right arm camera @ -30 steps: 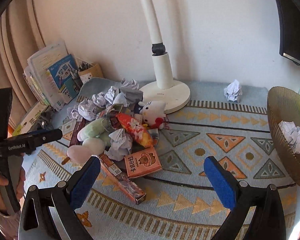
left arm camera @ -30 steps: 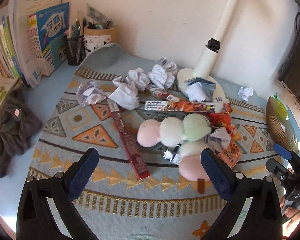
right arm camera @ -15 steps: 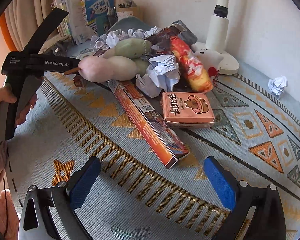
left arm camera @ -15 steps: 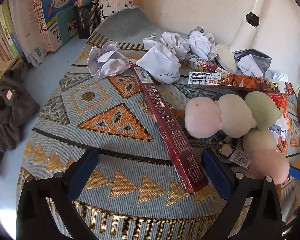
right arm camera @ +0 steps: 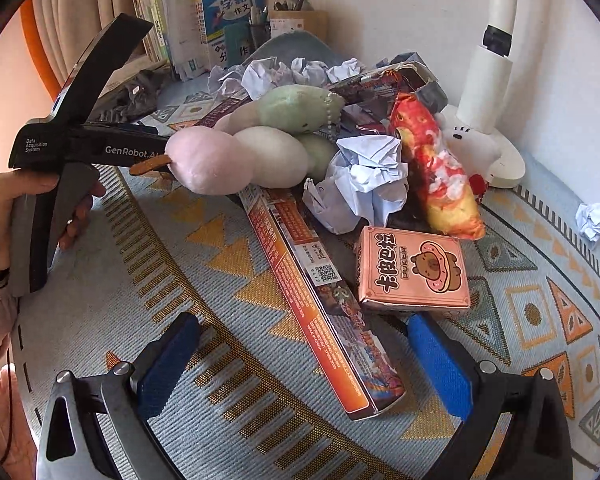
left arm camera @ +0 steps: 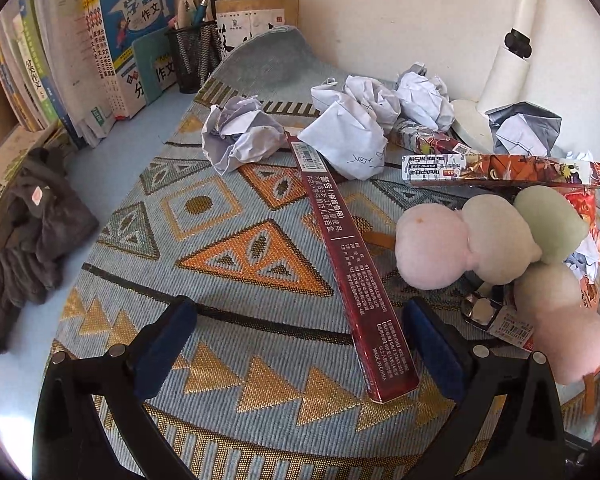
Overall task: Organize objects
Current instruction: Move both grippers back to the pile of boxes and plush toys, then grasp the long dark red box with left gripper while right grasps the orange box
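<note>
1. Two long boxes lie in the pile on the patterned mat (left arm camera: pixel 228 248) that covers the desk. The dark red box (left arm camera: pixel 352 264) is the one the left claw (left arm camera: pixel 300 344) faces, so I judge it the thing to be picked next.
2. Its long axis runs from the crumpled paper balls (left arm camera: pixel 348 136) near the desk's back edge down toward the front edge. The near end lies between the left claw's two blue pads, close beside the right-hand pad (left arm camera: pixel 432 352) and well apart from the other.
3. The left claw is spread wide and holds nothing. To take the box it would probably need to shift a little to its right so the box sits centred.
4. Just right of the box, the plush skewer toy (left arm camera: pixel 488 236) rests against its side and could be dragged along.
5. The right claw (right arm camera: pixel 304 364) is also wide and empty. It faces the orange long box (right arm camera: pixel 320 308), whose near end lies between its pads, with the pink card box (right arm camera: pixel 416 272) touching that box's right side.
6. The left claw is nearer the red box; the right is nearer the orange one.
</note>
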{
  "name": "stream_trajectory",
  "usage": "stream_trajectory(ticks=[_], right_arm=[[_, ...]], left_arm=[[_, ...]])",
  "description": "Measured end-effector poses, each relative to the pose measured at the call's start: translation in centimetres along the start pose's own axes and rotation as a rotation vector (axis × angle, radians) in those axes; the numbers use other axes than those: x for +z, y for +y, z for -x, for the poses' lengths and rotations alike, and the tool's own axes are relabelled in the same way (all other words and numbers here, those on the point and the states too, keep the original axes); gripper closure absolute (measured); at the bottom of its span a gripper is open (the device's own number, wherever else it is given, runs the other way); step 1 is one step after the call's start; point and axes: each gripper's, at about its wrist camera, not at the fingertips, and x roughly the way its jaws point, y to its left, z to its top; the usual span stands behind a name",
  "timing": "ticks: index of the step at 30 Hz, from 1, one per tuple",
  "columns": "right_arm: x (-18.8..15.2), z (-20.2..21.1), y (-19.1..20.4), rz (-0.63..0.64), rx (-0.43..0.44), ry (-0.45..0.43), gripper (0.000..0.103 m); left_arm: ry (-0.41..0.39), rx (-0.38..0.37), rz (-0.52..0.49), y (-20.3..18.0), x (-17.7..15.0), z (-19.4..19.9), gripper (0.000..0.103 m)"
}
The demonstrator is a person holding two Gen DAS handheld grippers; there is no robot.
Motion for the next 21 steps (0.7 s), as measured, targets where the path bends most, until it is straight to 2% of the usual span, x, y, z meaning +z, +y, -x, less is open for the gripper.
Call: stream_trajectory(ticks=[4, 11, 12, 13, 14, 15, 18, 21], right_arm=[[0.5, -0.4, 0.5, -0.001, -0.005, 0.000, 0.000], [0.9, -0.7, 0.7, -0.025, -0.016, -0.004, 0.000], [1.0, -0.6, 0.8, -0.032, -0.025, -0.011, 0.008], [1.1, -0.4, 1.0, -0.032, -0.022, -0.031, 0.019], [1.2, 0.1, 1.5, -0.016, -0.015, -0.056, 0.056], [1.1, 0.4, 2.2, 0.005, 0.000, -0.065, 0.077], [1.1, 0.6, 3.7, 0.044, 0.010, -0.067, 0.082], [0.8, 1.2, 3.9, -0.035, 0.087, -0.078, 0.084]], left_arm=[[0.000, 0.027, 0.032, -0.4, 0.3, -0.2, 0.000], [0.000, 0.025, 0.042, -0.5, 1.1, -0.8, 0.000], [-0.005, 0.013, 0.042, -0.5, 1.0, -0.7, 0.003], [-0.025, 0.007, 0.038, -0.5, 1.0, -0.2, 0.025], [-0.056, 0.004, 0.034, -0.6, 0.9, 0.3, 0.076], [-0.064, -0.005, 0.030, -0.6, 0.9, 0.5, 0.088], [-0.062, -0.046, 0.026, -0.3, 0.4, 0.9, 0.088], [-0.064, -0.133, 0.058, 0.7, -0.6, 1.7, 0.088]])
